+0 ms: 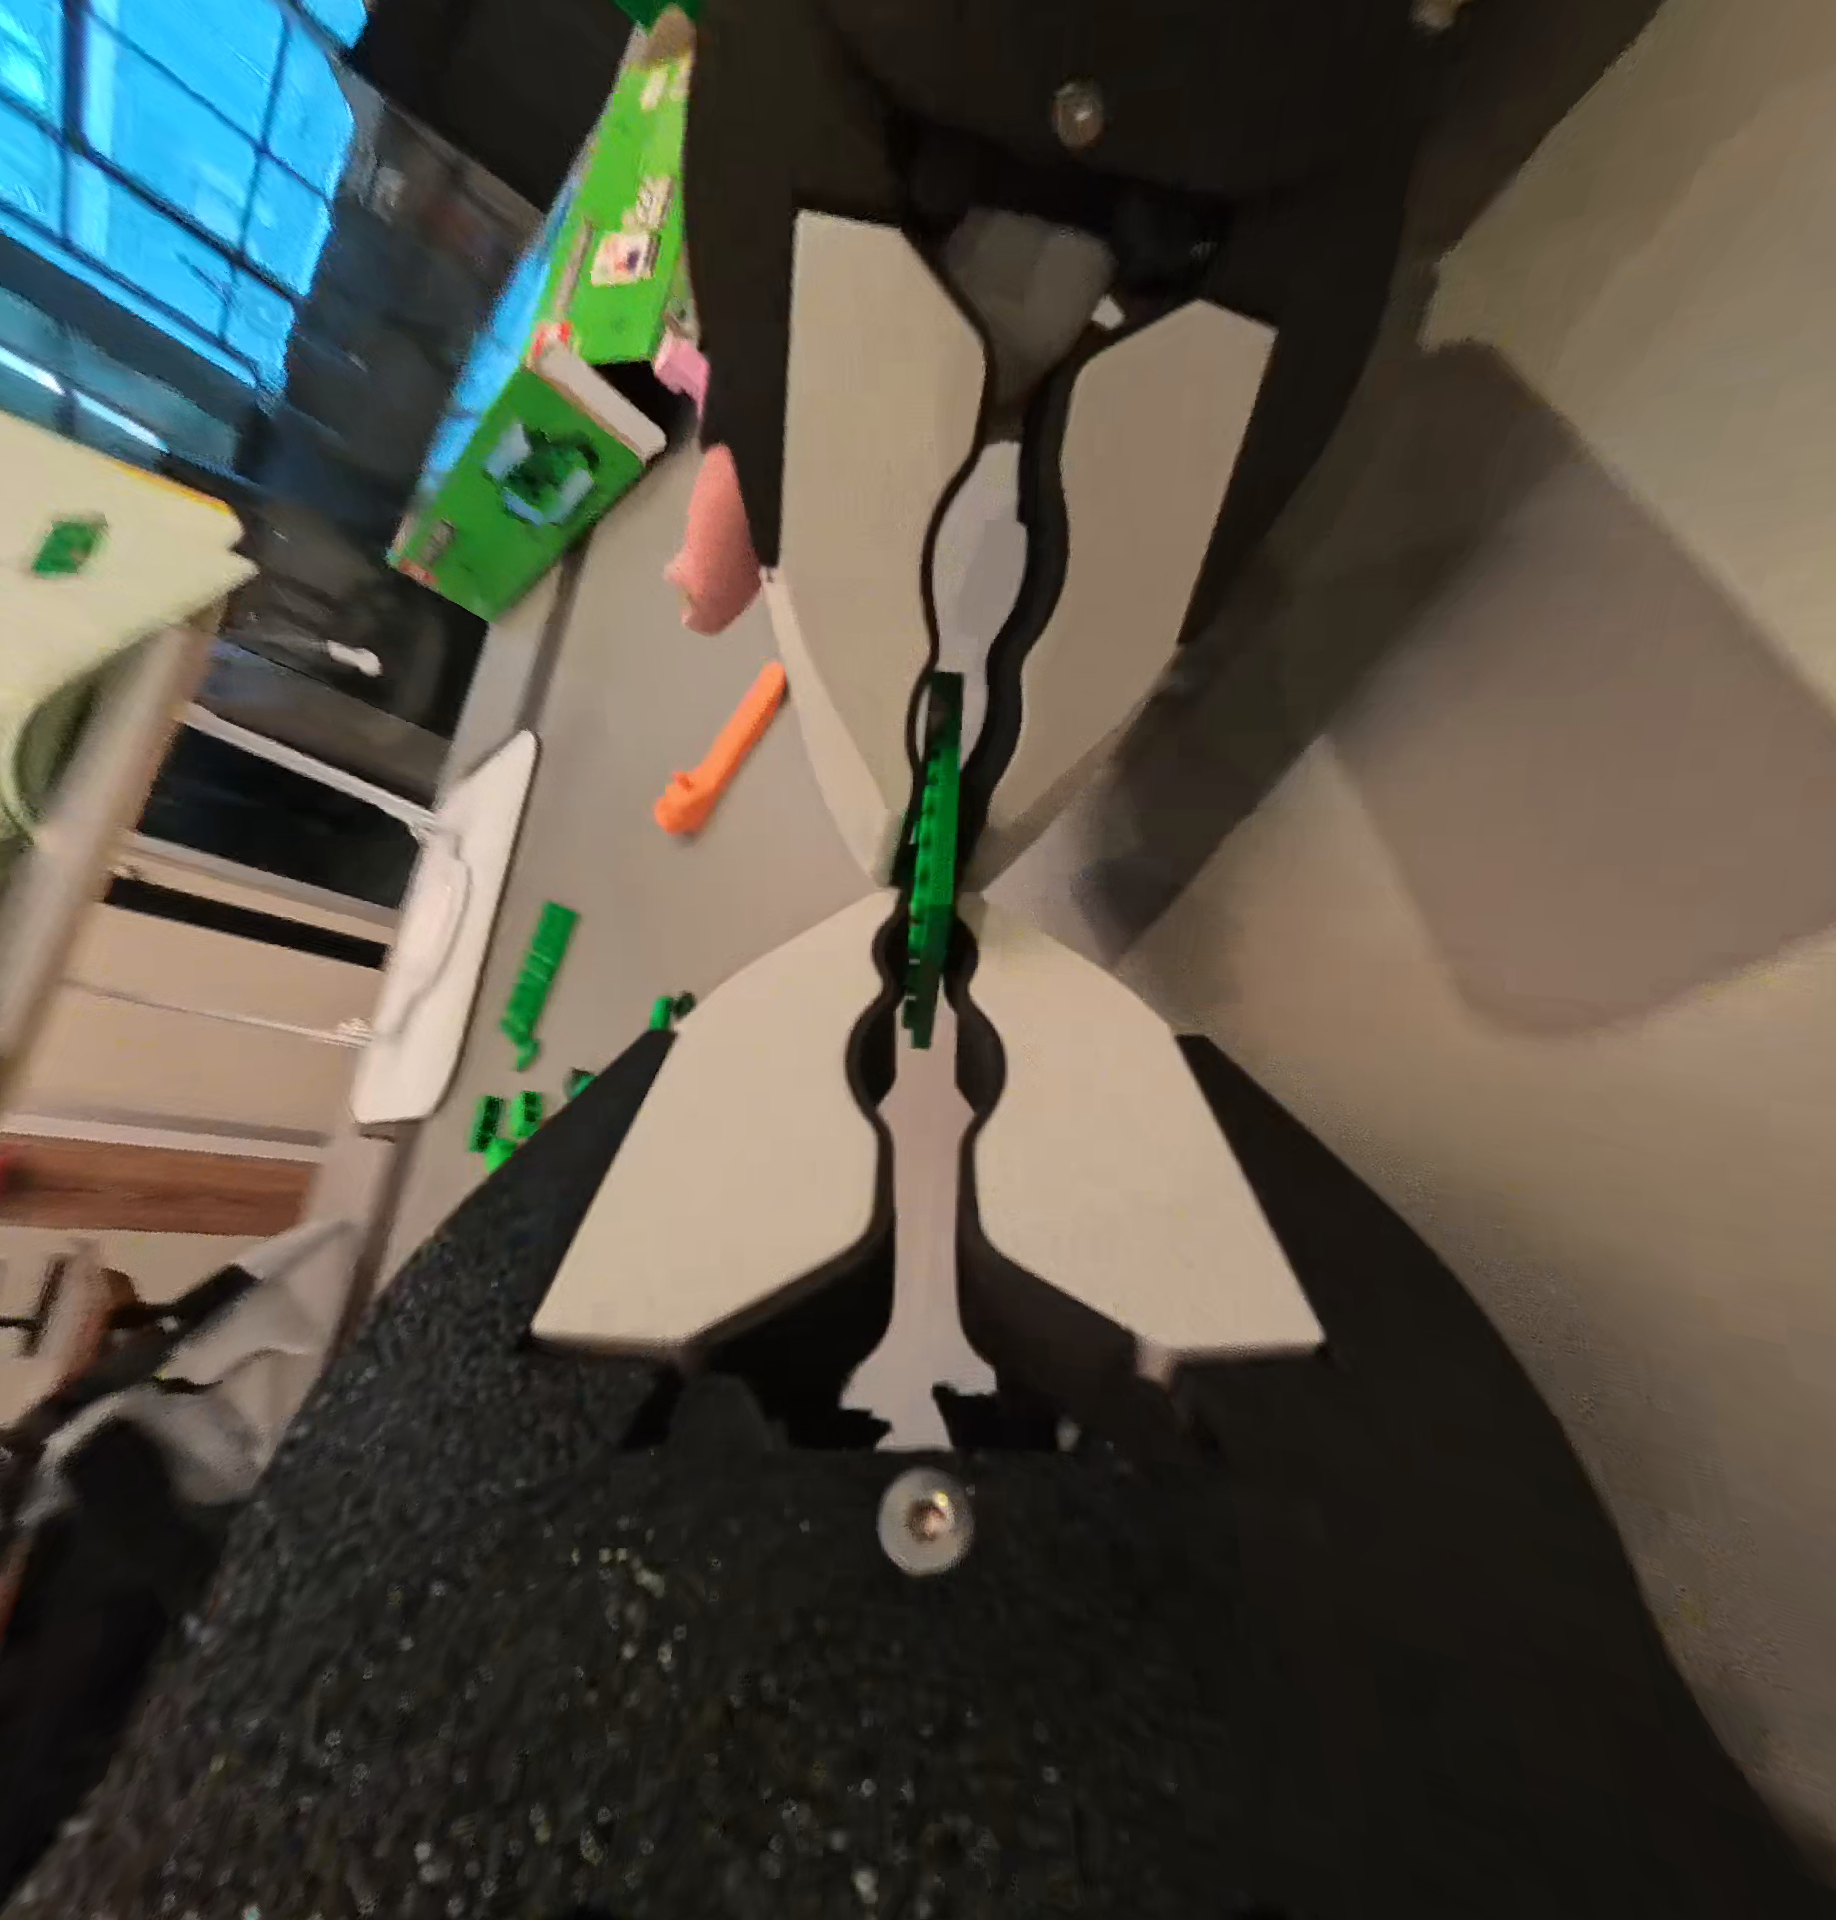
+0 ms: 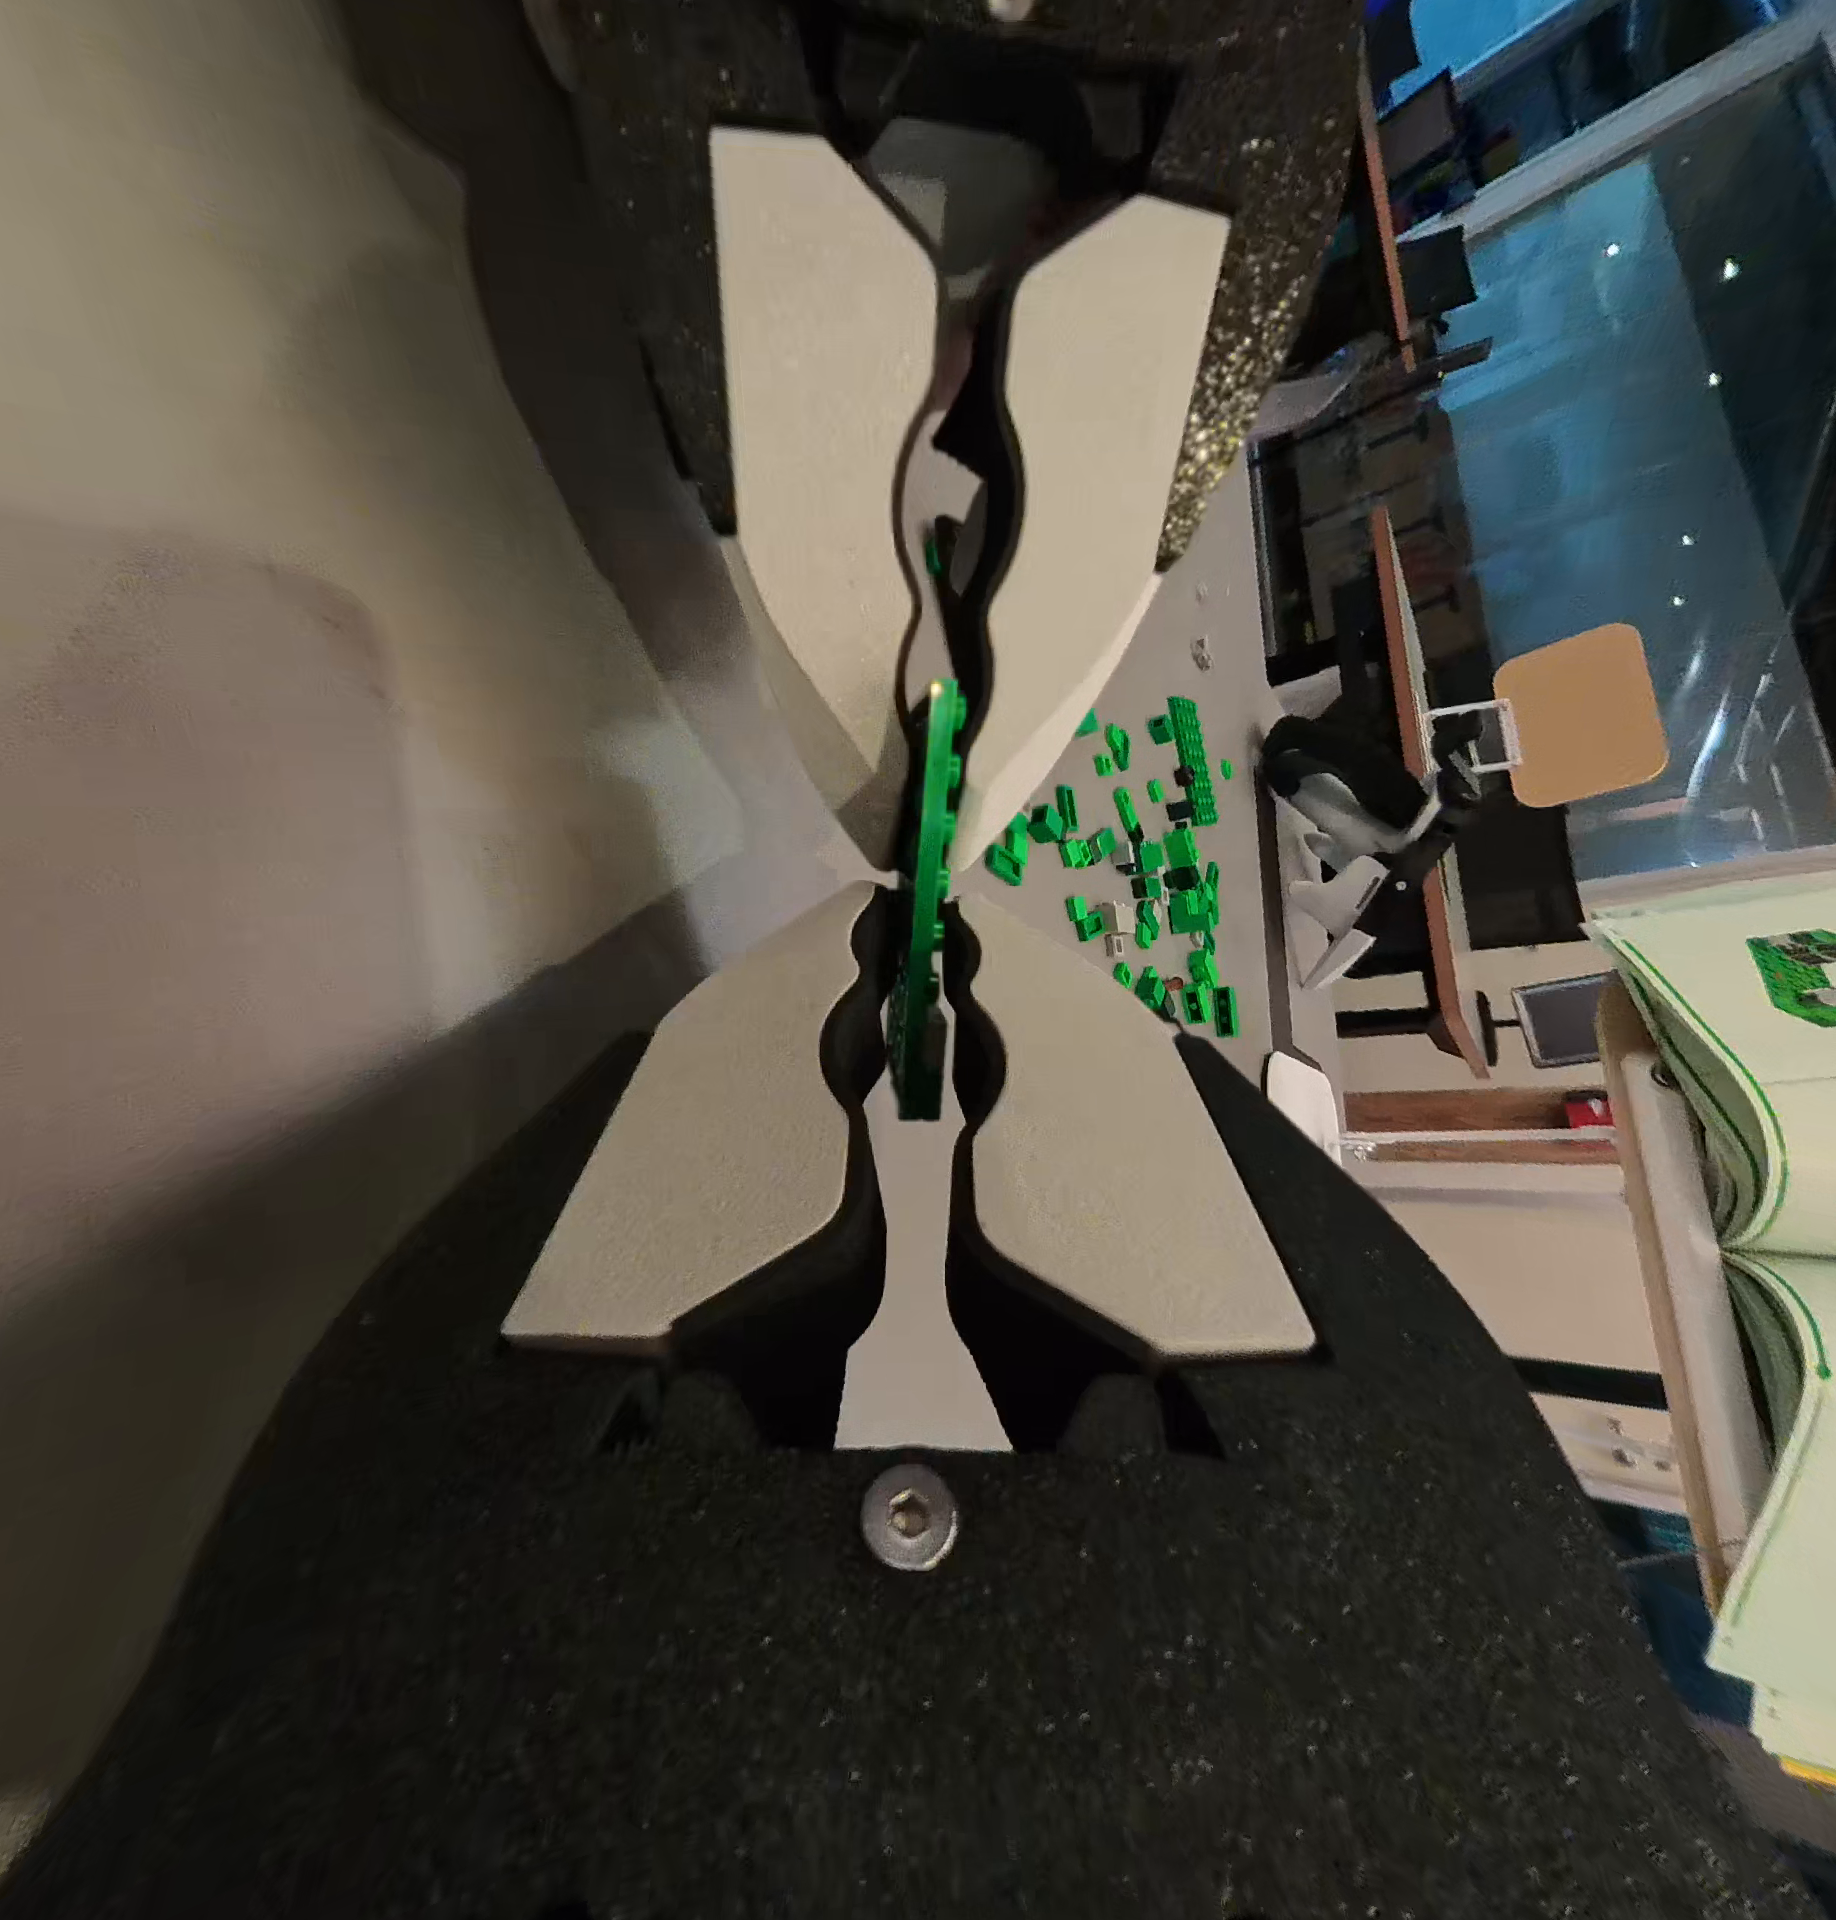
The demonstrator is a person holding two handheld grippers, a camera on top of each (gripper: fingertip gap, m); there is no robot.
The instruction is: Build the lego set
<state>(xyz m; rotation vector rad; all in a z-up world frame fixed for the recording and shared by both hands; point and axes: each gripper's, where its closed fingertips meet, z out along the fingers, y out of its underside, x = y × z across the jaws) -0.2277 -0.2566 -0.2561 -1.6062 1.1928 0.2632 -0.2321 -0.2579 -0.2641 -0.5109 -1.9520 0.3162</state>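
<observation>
A grey tabletop (image 2: 1220, 644) fills the middle ground. Behind it, large gridded windows (image 1: 155, 187) glow blue. A tan-backed chair (image 2: 1579, 717) stands by a wood-edged desk (image 2: 1413, 665), beside a glass partition (image 2: 1662, 436) catching small light reflections.

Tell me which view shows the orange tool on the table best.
The left wrist view: the orange tool lies in plain sight on the grey table, left of the hand-held grippers. The right wrist view does not show it.
</observation>
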